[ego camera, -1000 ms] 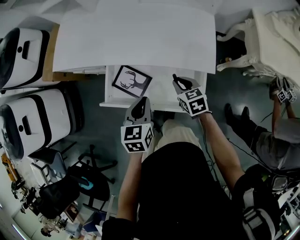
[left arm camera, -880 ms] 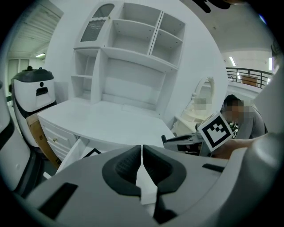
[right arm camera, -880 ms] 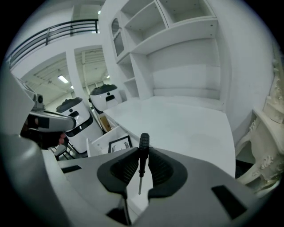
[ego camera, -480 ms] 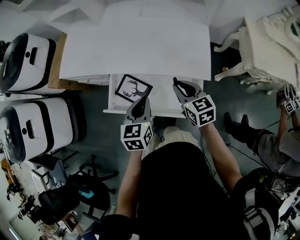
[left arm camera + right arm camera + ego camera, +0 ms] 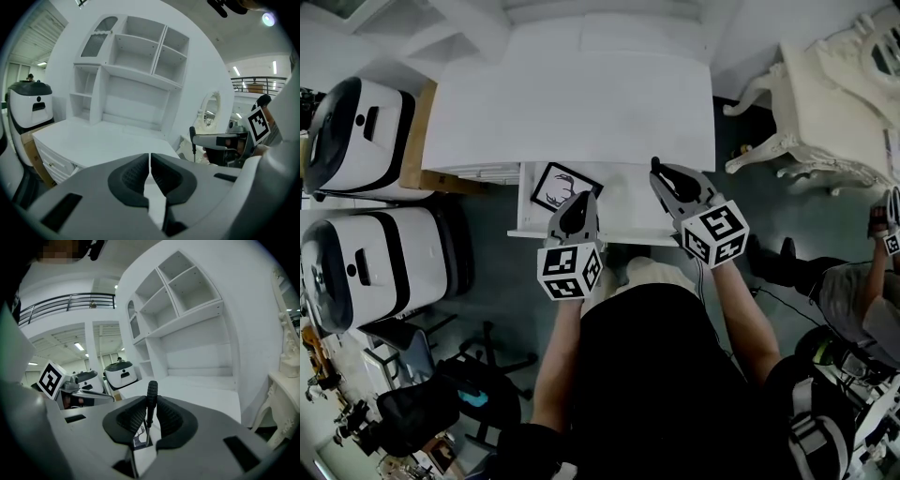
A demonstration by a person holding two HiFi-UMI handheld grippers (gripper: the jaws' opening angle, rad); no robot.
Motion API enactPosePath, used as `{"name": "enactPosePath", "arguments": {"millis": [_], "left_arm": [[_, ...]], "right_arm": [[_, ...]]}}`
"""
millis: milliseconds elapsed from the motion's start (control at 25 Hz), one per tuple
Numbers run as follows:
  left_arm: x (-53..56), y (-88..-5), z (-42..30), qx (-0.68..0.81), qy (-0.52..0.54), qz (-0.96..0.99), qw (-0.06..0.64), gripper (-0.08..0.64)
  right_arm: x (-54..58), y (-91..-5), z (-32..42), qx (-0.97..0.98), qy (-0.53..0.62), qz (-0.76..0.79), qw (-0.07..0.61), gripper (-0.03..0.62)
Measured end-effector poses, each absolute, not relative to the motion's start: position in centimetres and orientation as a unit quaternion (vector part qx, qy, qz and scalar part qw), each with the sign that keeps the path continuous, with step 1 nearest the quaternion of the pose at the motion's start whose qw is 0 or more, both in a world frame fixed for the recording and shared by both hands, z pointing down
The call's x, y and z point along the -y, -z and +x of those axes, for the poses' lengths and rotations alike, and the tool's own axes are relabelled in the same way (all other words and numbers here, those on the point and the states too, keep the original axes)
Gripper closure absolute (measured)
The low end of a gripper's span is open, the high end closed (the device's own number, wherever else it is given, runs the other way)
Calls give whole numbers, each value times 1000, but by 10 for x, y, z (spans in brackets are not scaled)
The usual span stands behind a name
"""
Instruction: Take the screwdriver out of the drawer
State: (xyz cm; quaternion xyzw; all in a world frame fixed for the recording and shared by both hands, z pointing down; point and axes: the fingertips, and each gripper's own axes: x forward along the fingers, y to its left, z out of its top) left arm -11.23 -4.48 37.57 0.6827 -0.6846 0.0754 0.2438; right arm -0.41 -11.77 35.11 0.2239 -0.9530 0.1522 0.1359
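Lifted up out of the open drawer (image 5: pixel 623 202) over the last second, with the screwdriver (image 5: pixel 151 397) pinched upright between the right gripper's (image 5: pixel 661 173) fingers (image 5: pixel 131 418). Left gripper (image 5: pixel 580 199) raised too, fingers pressed together on nothing. Judged nearly done: only carrying clear of the desk (image 5: pixel 581 94) left.

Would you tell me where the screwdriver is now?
In the right gripper view the screwdriver stands upright, clamped by the right gripper above the open drawer.
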Motion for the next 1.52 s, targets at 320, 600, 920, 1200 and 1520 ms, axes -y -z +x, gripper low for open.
{"name": "enactPosePath", "arguments": {"millis": [320,600,920,1200,1520], "left_arm": [[53,-355,-109,686,-63,692,217,528],[57,-348,-102,686,-59,695,207,528],[60,-348,-98,685,-59,697,204,528],[58,-347,-99,686,-57,697,204,528],[55,-350,-95,685,-58,696,205,528]], "right_arm": [[122,-315,5,960,-115,233,101,509],[120,-301,17,963,-103,237,82,511],[119,-302,24,963,-104,236,78,512],[115,-302,27,963,-105,234,79,512],[110,-304,30,964,-104,231,81,512]]}}
